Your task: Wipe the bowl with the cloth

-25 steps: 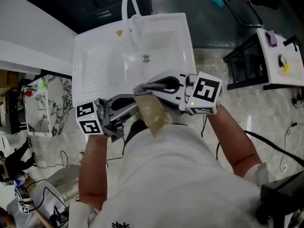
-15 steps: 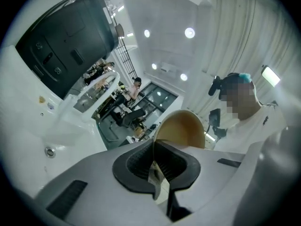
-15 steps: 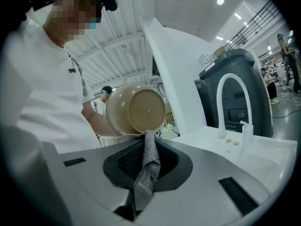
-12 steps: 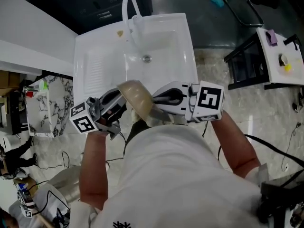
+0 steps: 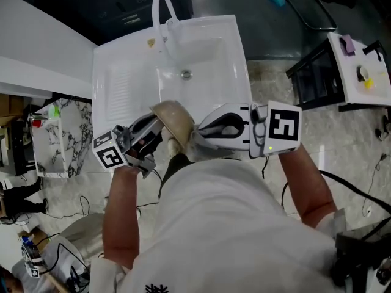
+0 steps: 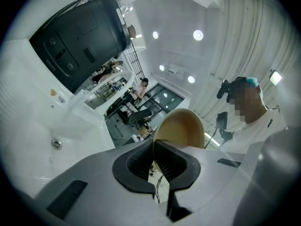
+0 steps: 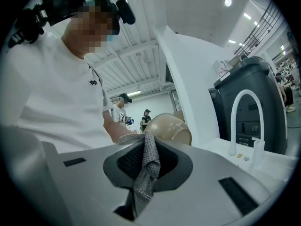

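The bowl is tan. The cloth is grey with a fine woven pattern. The sink is white. The left gripper and right gripper are pale grey, with black-and-white square markers.

Tan bowl tilted on edge, grey cloth bunched beside it.

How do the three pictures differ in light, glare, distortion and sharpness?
Head view: even light, sharp, the white sink almost washed out. Left gripper view: fisheye bend with black corners, ceiling lamps flare, bowl sharp. Right gripper view: same fisheye bend, cloth sharp.
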Demonstrator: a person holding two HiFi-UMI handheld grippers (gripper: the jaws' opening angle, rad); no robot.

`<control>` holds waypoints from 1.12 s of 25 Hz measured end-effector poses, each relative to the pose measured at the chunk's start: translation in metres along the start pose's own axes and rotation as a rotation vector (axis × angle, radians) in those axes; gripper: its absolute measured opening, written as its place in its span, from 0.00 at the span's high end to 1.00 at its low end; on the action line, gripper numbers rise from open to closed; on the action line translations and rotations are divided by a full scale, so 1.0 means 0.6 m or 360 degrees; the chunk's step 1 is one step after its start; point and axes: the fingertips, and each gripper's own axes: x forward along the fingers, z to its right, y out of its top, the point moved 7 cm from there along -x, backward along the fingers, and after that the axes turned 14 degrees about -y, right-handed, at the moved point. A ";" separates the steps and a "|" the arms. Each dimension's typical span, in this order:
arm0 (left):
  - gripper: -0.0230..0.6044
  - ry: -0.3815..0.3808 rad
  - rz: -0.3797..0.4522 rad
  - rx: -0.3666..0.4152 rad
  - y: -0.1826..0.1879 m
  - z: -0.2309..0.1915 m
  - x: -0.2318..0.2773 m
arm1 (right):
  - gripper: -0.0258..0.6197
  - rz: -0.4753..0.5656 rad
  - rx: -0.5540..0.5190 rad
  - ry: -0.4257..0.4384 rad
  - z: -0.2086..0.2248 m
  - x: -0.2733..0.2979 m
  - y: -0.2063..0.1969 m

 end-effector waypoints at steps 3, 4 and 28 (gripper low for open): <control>0.93 -0.0012 -0.0022 -0.0021 -0.006 -0.004 0.005 | 0.91 0.0087 0.0038 -0.0022 0.008 -0.006 0.017; 0.93 -0.0017 -0.0036 -0.0027 -0.009 -0.005 0.006 | 0.91 0.0115 0.0054 -0.0029 0.011 -0.008 0.022; 0.93 -0.0392 -0.0129 -0.0014 -0.028 0.060 0.065 | 0.91 0.0041 0.0261 -0.0392 0.060 0.031 -0.012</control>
